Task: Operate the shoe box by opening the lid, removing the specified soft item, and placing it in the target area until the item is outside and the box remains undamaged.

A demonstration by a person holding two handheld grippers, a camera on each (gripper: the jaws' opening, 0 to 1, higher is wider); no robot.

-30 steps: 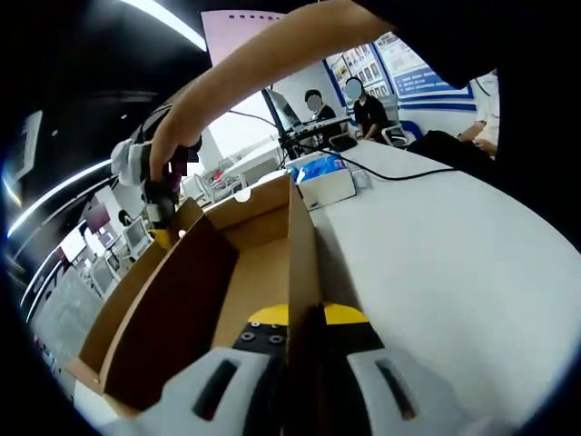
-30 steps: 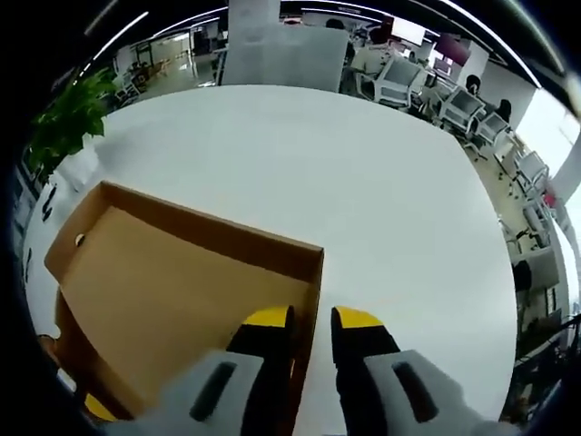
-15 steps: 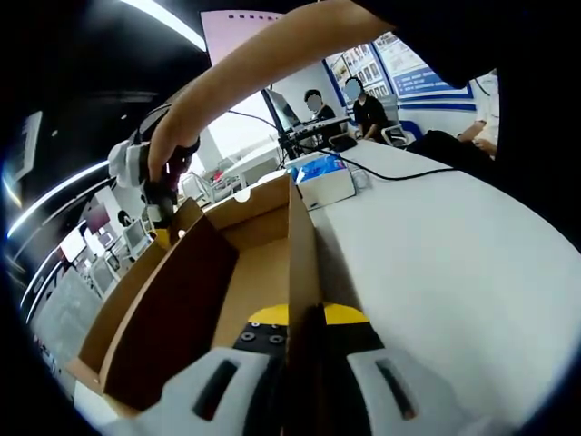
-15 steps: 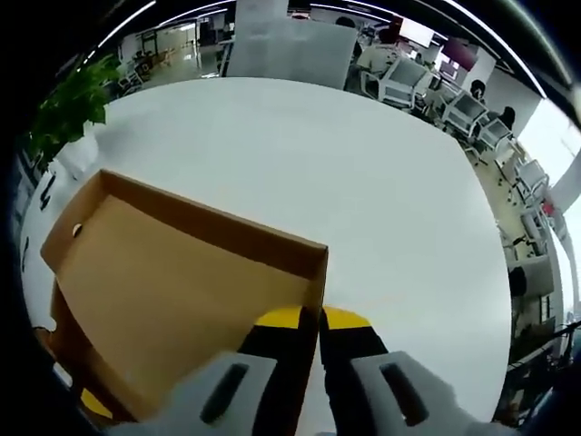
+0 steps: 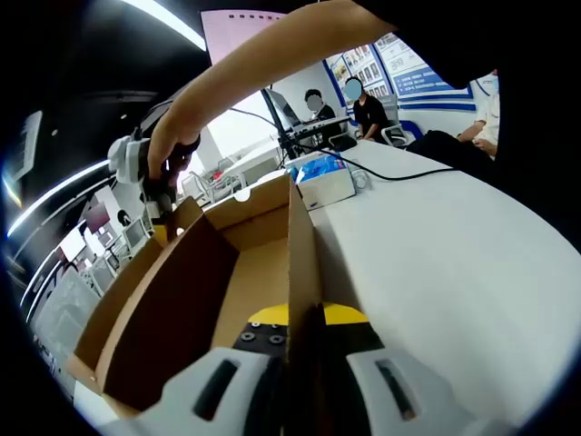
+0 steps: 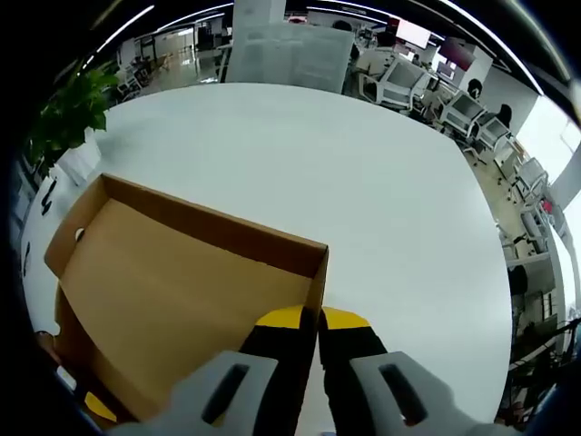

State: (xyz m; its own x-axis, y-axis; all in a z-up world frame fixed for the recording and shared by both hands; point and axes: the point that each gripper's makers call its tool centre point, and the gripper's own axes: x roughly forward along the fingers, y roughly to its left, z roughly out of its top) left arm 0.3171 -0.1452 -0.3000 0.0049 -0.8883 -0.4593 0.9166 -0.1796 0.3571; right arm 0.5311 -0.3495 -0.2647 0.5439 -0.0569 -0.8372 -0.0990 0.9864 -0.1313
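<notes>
A brown cardboard shoe box (image 5: pixel 259 272) lies open on the white table (image 5: pixel 436 263). My left gripper (image 5: pixel 304 320) is shut on the box's thin right wall (image 5: pixel 302 227), which runs up between its jaws. The raised lid (image 5: pixel 168 304) stands along the box's left side. A person's hand holds my right gripper (image 5: pixel 162 222) at the lid's far corner. In the right gripper view, my right gripper (image 6: pixel 314 320) is shut on the rim of the lid (image 6: pixel 172 291), whose tan inner face spreads to the left.
A blue and white carton (image 5: pixel 322 177) and a black cable (image 5: pixel 399 168) lie on the table beyond the box. People sit at desks (image 5: pixel 363 104) behind. A green plant (image 6: pixel 68 113) and office chairs (image 6: pixel 454 104) border the white table (image 6: pixel 363 173).
My right gripper's jaws, open around the lid's rim a second ago, have shut on it. The left gripper keeps its hold on the box wall.
</notes>
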